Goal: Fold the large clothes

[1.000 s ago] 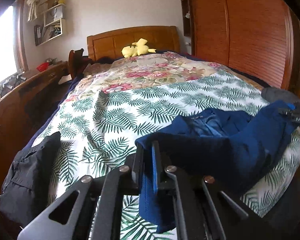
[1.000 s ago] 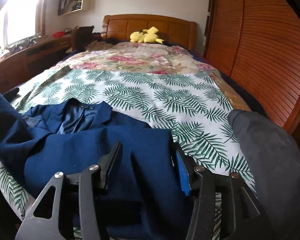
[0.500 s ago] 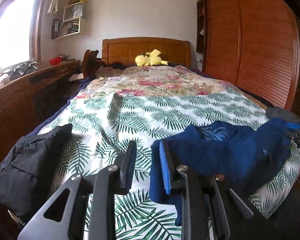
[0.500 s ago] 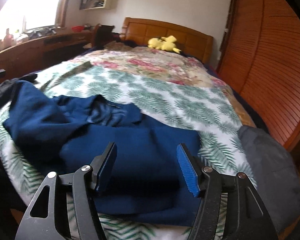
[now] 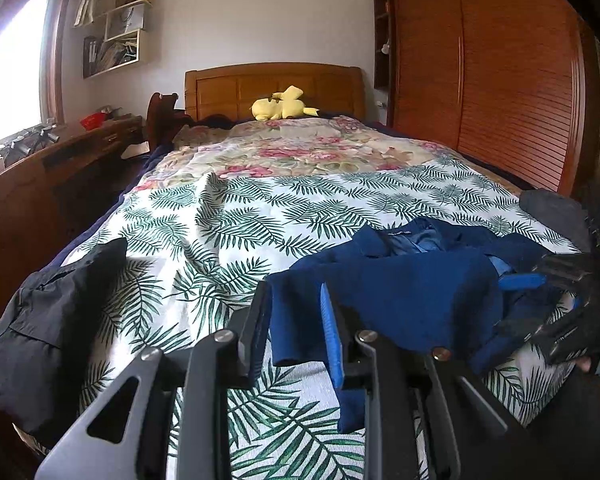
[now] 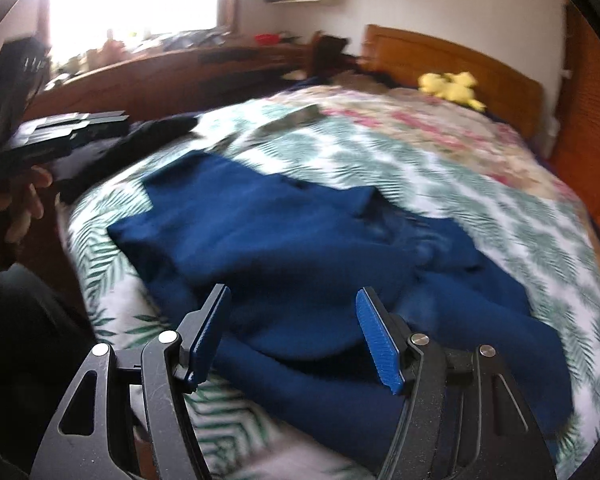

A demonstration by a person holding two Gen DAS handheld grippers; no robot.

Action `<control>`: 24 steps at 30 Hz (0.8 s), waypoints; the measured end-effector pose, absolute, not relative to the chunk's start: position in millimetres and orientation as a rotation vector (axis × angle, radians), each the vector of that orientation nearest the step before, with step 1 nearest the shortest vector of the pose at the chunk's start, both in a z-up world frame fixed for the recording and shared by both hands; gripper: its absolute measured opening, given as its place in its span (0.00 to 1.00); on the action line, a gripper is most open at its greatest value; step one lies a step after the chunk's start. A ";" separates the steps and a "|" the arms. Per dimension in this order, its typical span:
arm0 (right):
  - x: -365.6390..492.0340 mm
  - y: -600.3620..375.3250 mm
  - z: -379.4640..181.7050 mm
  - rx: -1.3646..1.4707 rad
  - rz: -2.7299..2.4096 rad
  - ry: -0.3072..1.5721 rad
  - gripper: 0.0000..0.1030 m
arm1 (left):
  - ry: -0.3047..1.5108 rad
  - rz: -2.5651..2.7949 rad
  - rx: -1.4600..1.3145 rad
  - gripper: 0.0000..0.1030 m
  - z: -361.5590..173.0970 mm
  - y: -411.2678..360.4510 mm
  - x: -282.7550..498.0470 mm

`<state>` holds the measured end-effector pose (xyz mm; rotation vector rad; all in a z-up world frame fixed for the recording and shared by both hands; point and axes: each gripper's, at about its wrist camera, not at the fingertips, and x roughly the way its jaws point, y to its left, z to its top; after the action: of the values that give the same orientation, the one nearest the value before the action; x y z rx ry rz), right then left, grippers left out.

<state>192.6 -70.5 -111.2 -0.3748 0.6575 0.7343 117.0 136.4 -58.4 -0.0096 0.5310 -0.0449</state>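
left wrist view showed the left gripper (image 5: 294,312) low over the near end of the bed (image 5: 236,216), its jaws parted a little. they had opened within the last second, though not in the last half of it. a hanging edge of the blue jacket (image 5: 412,292) sat in the gap between the two fingers, and the pads did not appear to press on it. the jacket lay crumpled on the palm-leaf bedspread (image 5: 300,200) at the near right part of the bed, its collar and lighter lining turned up toward the headboard (image 5: 274,88). a black garment (image 5: 48,320) lay heaped at the near left corner, apart from the jacket. a grey garment (image 5: 556,212) lay at the right edge of the bed, just beyond the jacket. a yellow plush toy (image 5: 282,104) rested against the headboard, and a wooden slatted wardrobe (image 5: 500,80) stood along the right side. the right gripper (image 5: 548,296) came in from the right edge of this view, over the jacket's far side.

right wrist view was blurred. the right gripper (image 6: 294,332) stood wide, having just been opening, its blue pads (image 6: 378,338) apart above the blue jacket (image 6: 300,240), with nothing pinched between them. the left gripper (image 6: 116,124) showed at the left edge, with a hand (image 6: 24,204) below it.
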 end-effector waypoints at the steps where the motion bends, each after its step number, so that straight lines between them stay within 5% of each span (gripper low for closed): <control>1: 192.2 -65.4 -113.7 -0.378 0.745 0.665 0.65 | 0.529 -0.046 -0.010 0.23 -57.9 136.6 116.4; 19: 222.8 -10.4 -163.0 -0.448 0.760 0.798 0.62 | 0.528 -0.041 -0.020 0.24 -54.9 138.7 109.5; 22: 233.6 -5.7 -163.9 -0.485 0.732 0.797 0.34 | 0.526 -0.042 -0.020 0.24 -54.3 138.4 109.6; 24: 240.8 -4.1 -159.7 -0.507 0.731 0.791 0.06 | 0.527 -0.043 -0.019 0.24 -54.7 139.5 109.6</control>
<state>240.8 -4.1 -159.7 -0.5072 0.7908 0.7308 109.6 139.5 -54.7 -0.0195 0.5272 -0.0430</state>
